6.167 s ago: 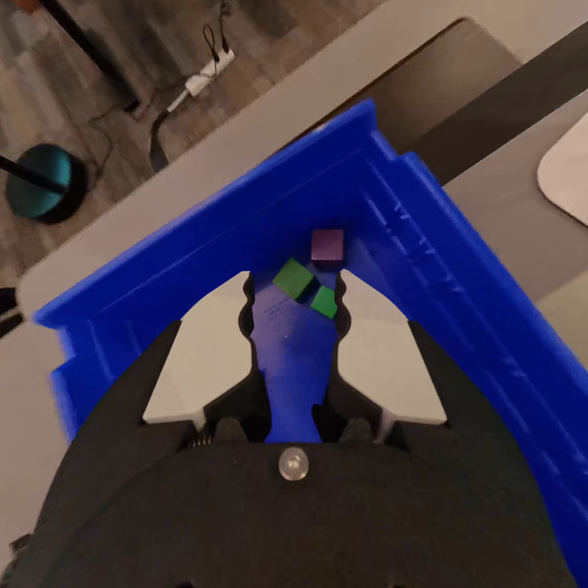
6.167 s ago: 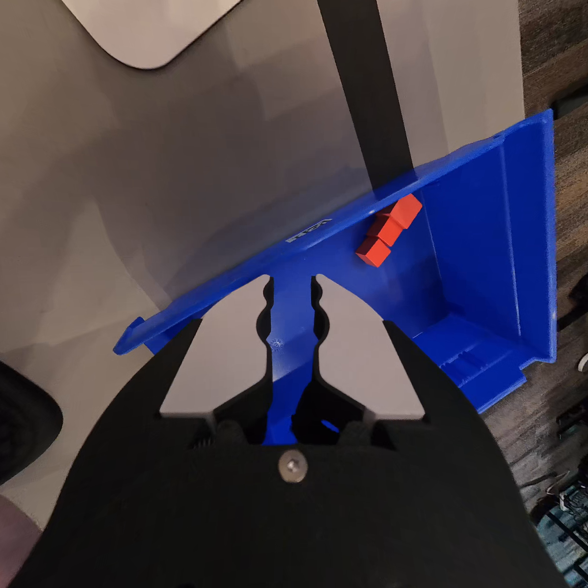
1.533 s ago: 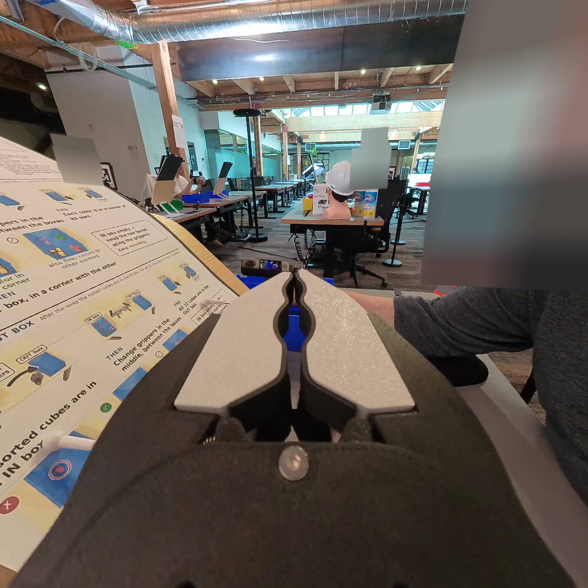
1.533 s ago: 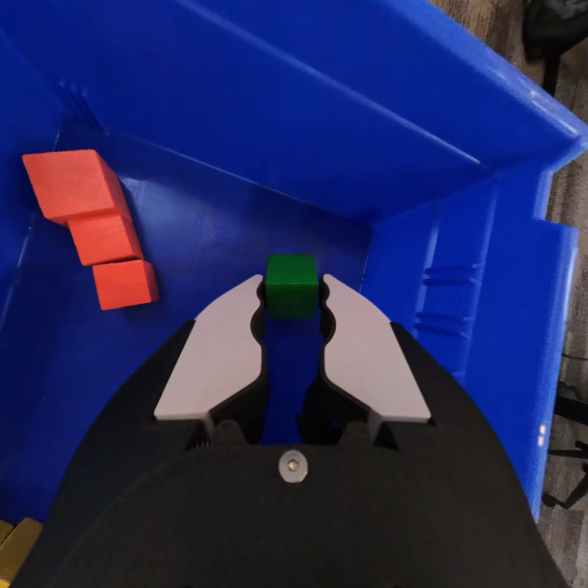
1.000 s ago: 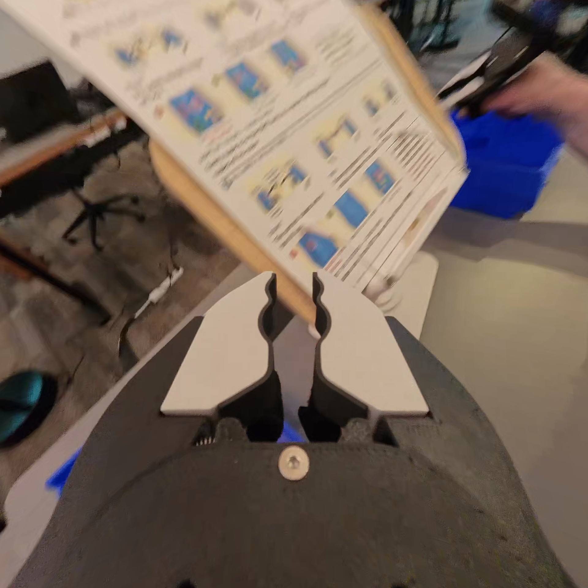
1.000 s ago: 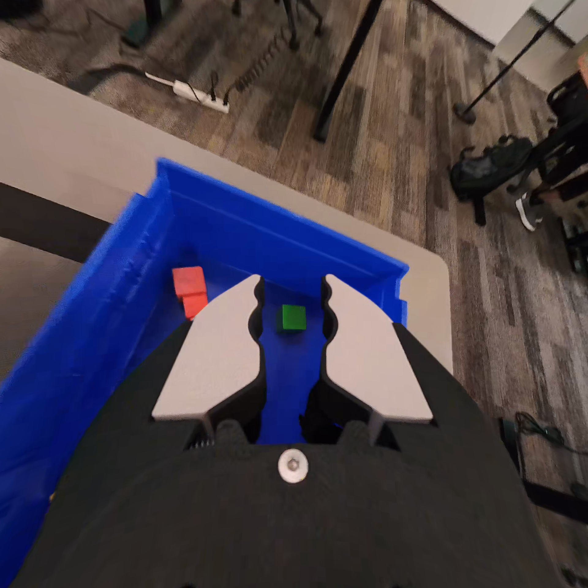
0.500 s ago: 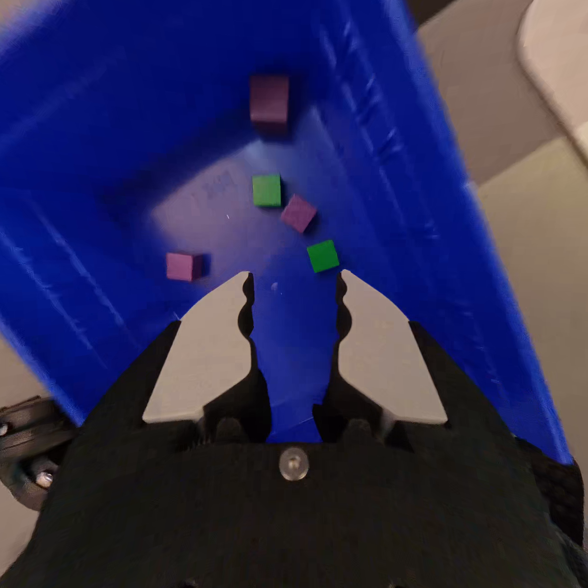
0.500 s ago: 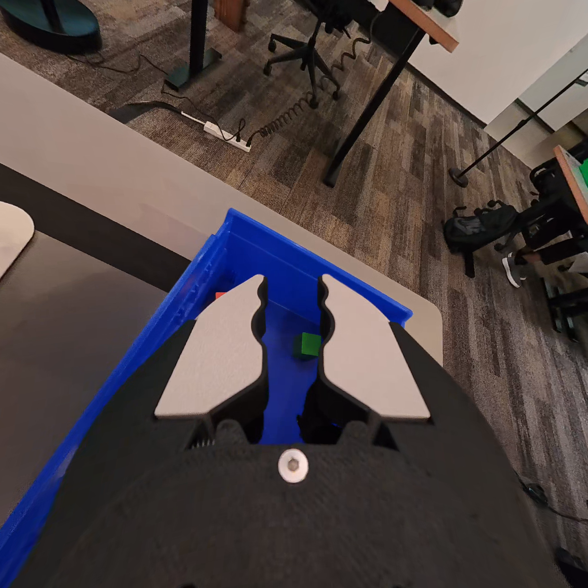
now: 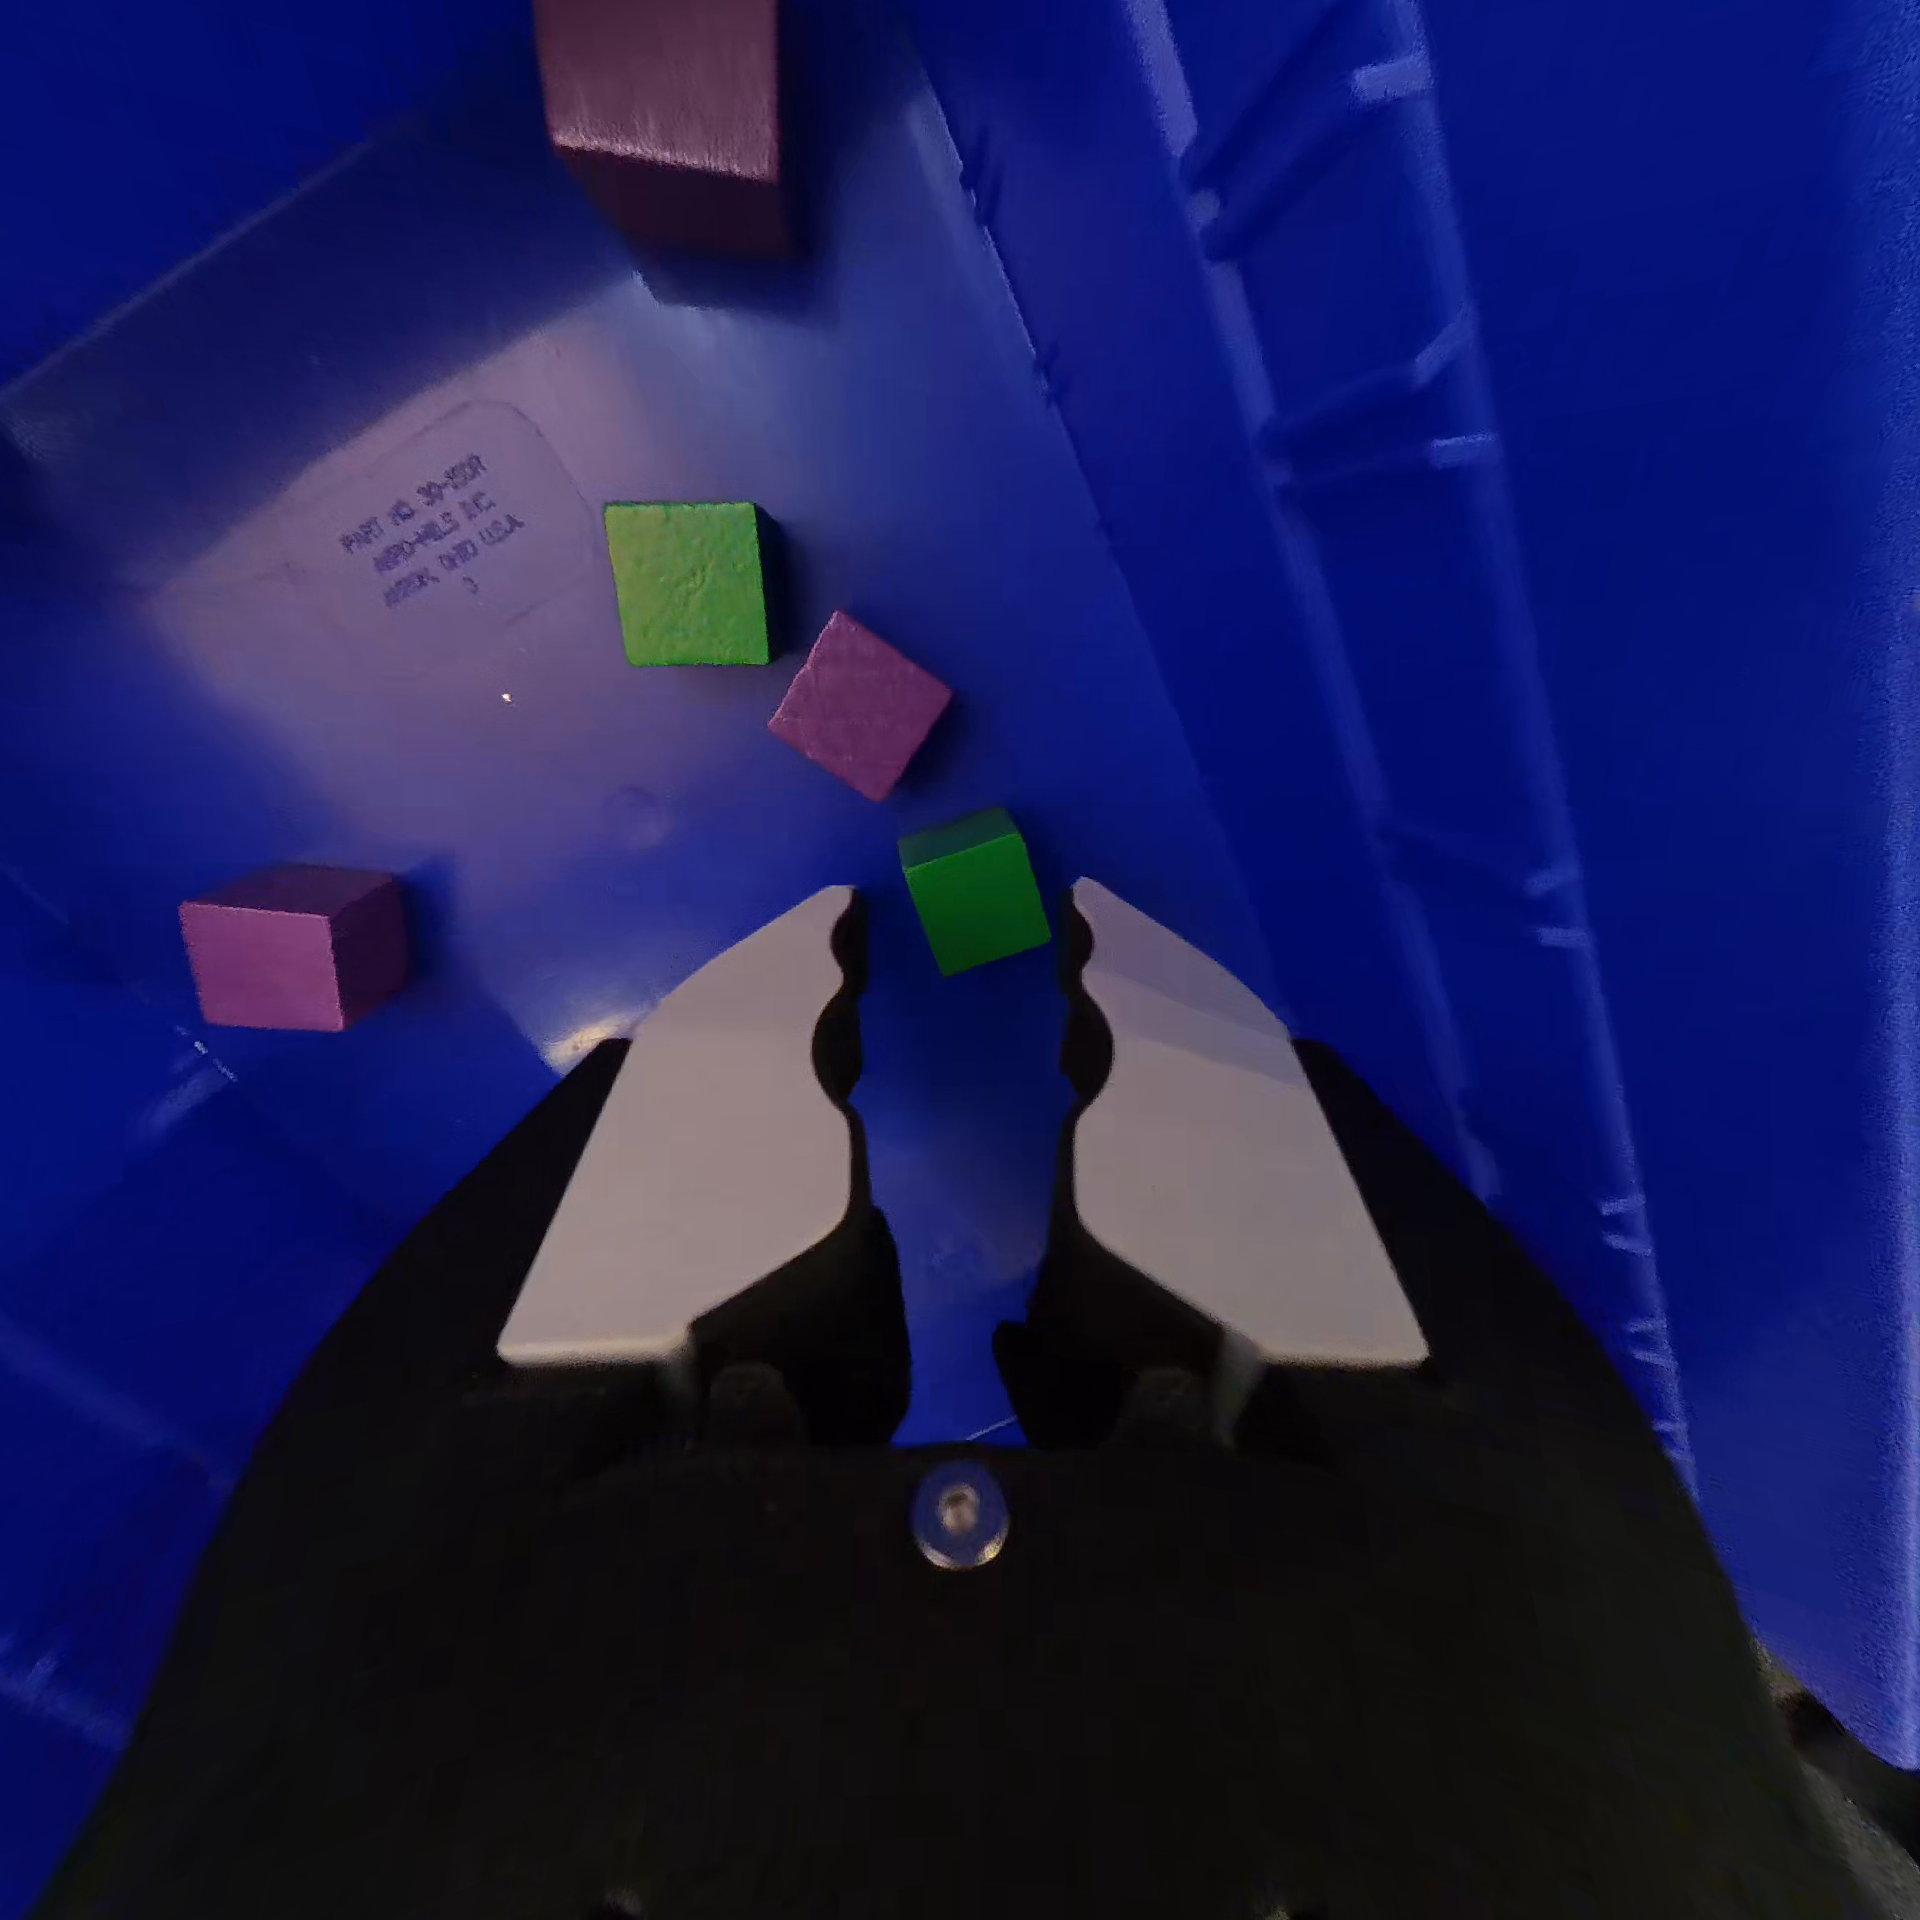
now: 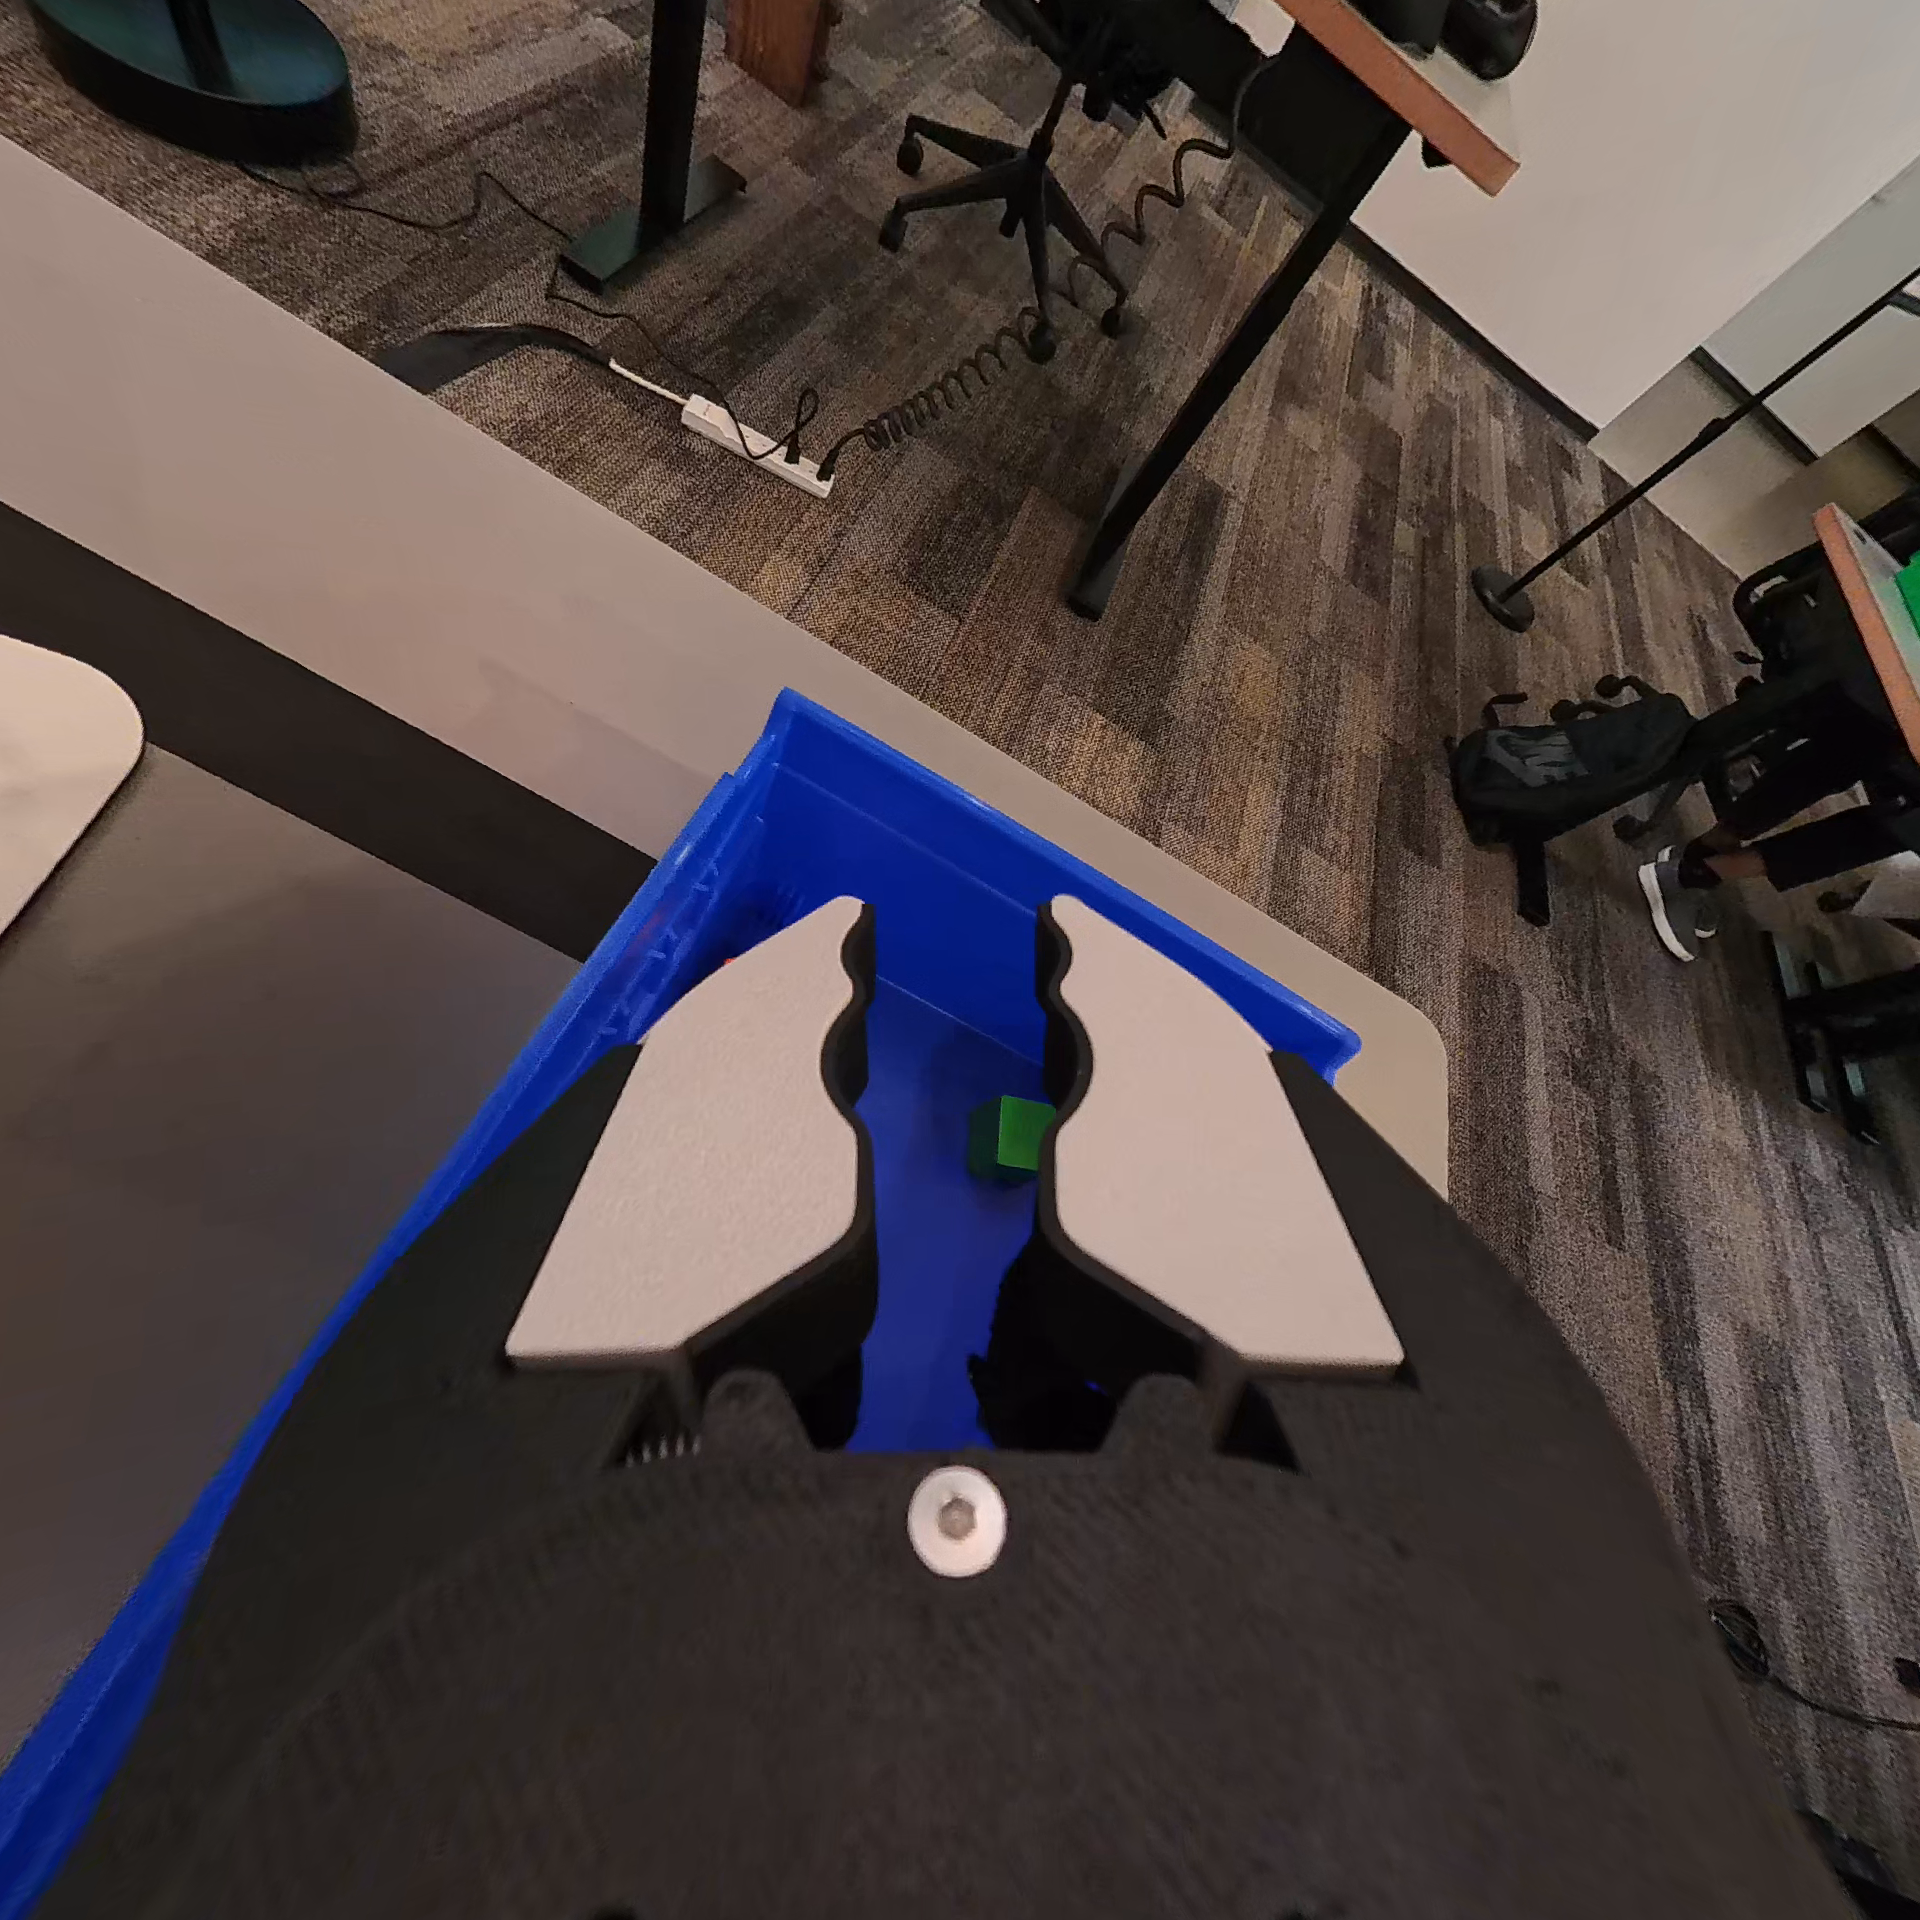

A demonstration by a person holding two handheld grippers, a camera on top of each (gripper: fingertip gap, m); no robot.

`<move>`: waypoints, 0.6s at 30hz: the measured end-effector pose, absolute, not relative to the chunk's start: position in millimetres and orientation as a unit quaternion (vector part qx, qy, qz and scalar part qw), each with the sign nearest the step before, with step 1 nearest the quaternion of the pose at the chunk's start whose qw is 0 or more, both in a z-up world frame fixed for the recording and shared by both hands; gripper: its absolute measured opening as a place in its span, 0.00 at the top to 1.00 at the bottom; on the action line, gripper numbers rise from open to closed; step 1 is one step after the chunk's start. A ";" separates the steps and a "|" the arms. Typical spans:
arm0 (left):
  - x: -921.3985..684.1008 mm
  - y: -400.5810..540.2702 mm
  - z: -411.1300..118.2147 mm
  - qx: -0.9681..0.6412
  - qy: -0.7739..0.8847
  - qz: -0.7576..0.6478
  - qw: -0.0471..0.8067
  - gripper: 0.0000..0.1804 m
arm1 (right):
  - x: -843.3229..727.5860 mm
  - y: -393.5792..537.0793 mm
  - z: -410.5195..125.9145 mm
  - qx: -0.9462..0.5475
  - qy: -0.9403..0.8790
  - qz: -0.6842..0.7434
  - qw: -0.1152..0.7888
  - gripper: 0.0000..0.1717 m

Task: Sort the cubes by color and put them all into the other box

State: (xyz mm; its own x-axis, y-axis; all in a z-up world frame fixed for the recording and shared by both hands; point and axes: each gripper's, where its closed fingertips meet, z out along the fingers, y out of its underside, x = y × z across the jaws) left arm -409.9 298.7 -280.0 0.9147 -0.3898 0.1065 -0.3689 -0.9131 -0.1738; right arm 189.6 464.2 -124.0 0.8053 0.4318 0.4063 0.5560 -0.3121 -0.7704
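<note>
green cube (image 9: 974, 896) sits between the parted fingers of the left gripper (image 9: 961, 914) on the floor of a blue box (image 9: 1351, 520), a sliver of blue showing at each pad, nothing clamped

matte painted wood with crisp edges, it lies close to the box's ribbed side wall; a second green cube (image 9: 691, 582) and three purple cubes (image 9: 860, 704) (image 9: 286, 945) (image 9: 665, 94) lie scattered deeper in. the right gripper (image 10: 951, 925) hangs released and bare above the other blue box (image 10: 1039, 883) on the grey table (image 10: 312, 499), where one more green cube (image 10: 1010, 1138) rests on the bottom
</note>
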 end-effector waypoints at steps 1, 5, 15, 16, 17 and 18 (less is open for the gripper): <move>-409.1 297.7 -282.0 -0.975 0.198 -0.075 0.071 0.86 | 188.9 463.8 -123.5 -0.807 -0.307 -0.063 0.501 0.83; -410.0 303.3 -277.2 -0.971 0.203 -0.081 0.094 0.88 | 185.1 460.4 -116.2 -0.800 -0.313 -0.066 0.507 0.83; -360.6 294.5 -116.8 -0.870 0.265 -0.212 0.357 0.88 | 96.8 380.3 -7.9 -0.618 -0.438 -0.013 0.652 0.83; -342.2 286.8 -94.0 -0.843 0.289 -0.237 0.386 0.88 | 81.2 364.3 2.9 -0.588 -0.458 -0.007 0.667 0.82; -322.4 277.9 -73.6 -0.816 0.313 -0.261 0.409 0.88 | 64.9 347.8 12.4 -0.558 -0.474 0.002 0.681 0.81; -301.0 268.4 -56.0 -0.788 0.340 -0.285 0.427 0.88 | 47.7 331.0 20.3 -0.530 -0.487 0.015 0.694 0.81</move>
